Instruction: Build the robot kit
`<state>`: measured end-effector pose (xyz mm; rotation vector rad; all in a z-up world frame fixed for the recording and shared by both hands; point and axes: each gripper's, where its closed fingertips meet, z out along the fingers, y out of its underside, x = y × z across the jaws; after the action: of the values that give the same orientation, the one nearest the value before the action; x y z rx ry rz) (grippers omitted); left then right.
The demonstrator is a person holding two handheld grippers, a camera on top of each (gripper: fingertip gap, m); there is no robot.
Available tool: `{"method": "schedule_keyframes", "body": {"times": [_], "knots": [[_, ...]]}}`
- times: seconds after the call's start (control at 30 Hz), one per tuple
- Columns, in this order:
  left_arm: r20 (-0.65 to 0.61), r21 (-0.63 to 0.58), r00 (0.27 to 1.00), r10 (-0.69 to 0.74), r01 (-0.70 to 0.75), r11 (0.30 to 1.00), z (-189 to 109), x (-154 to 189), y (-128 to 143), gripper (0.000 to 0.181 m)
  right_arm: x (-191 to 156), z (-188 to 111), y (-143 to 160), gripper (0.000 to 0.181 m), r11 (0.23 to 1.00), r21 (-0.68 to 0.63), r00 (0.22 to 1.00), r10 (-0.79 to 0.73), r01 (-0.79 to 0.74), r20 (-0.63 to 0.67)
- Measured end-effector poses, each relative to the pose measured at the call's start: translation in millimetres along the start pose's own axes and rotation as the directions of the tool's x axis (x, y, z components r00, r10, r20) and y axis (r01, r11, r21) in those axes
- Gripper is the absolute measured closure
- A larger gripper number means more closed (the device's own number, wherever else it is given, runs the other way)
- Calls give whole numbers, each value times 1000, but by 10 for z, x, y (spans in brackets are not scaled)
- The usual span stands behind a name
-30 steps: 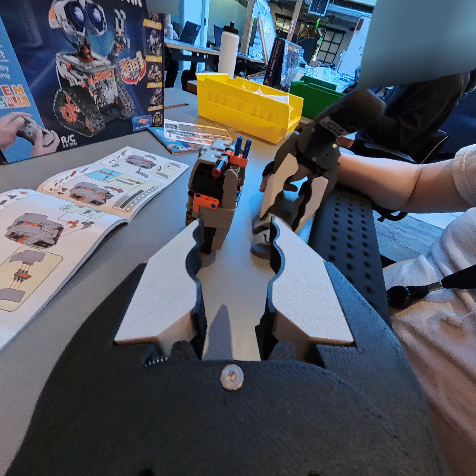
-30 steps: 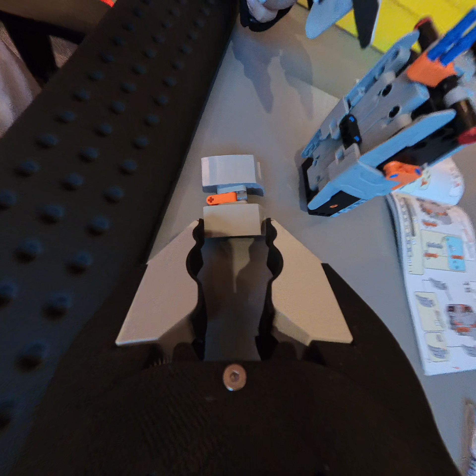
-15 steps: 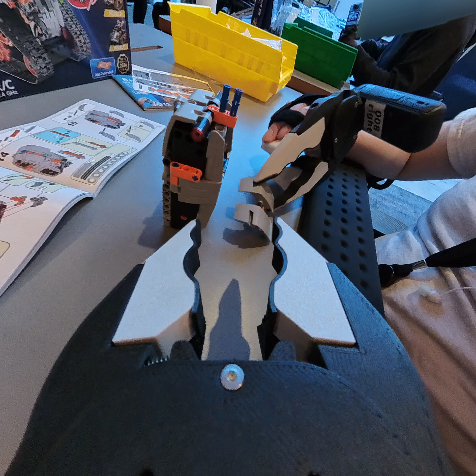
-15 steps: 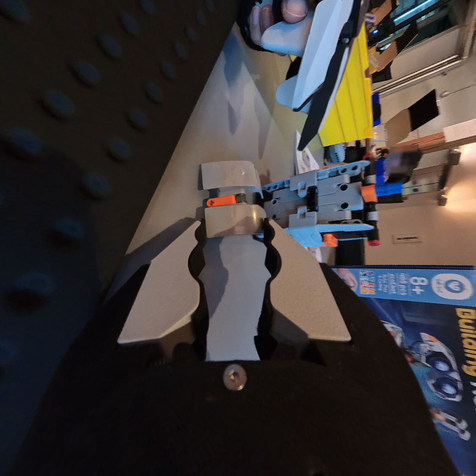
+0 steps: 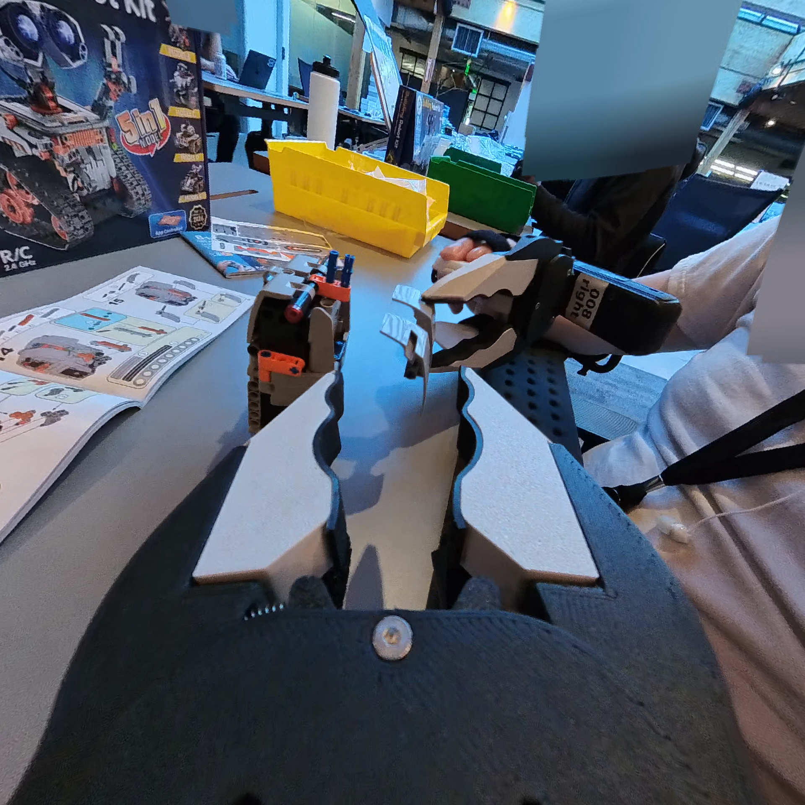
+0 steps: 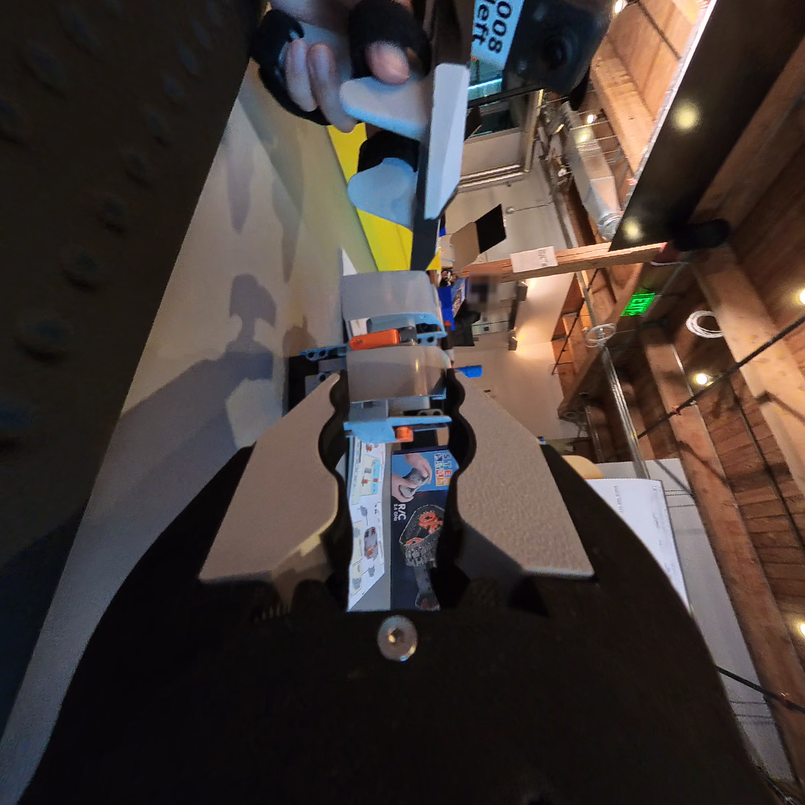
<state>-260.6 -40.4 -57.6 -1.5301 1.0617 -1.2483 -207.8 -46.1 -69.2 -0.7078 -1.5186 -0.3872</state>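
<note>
Right hand-held gripper (image 6: 394, 383) is clamped on the small grey curved-panel piece (image 6: 392, 335), lifted off the counter (image 5: 130, 457) beside the upright brick model (image 5: 300, 344). Left hand-held gripper (image 5: 398, 383) is open, empty. I'd keep that grip square.

The desk (image 5: 130, 501) had a smooth, matt grey surface. The yellow bin (image 5: 357, 200) looked like glossy plastic, and the grey brick piece (image 6: 392, 344) like smooth plastic. The booklet (image 5: 87, 348) was slightly shiny paper. The left gripper (image 5: 398, 383) had grainy matt jaws and a ribbed black body.
</note>
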Motion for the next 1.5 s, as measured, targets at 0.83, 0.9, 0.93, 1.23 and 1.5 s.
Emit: {"method": "schedule_keyframes", "body": {"times": [0.83,0.9,0.93,1.23,1.5], "knots": [[-121,92,984,-134,145,985,14,180,-143,180,194,107,-153,139,994,46,990,103,-99,-93],[-136,111,979,-152,167,980,-14,179,-172,181,205,120,-137,139,992,43,988,122,-118,-93],[-137,122,978,-160,177,977,-29,172,-184,181,221,122,-127,139,992,43,987,126,-122,-101],[-88,220,977,-192,207,953,-161,69,-293,158,409,160,-115,139,989,66,975,142,-133,-172],[-17,242,976,-216,214,947,-258,-83,-289,165,548,253,-126,139,988,59,964,150,-140,-219]]}}
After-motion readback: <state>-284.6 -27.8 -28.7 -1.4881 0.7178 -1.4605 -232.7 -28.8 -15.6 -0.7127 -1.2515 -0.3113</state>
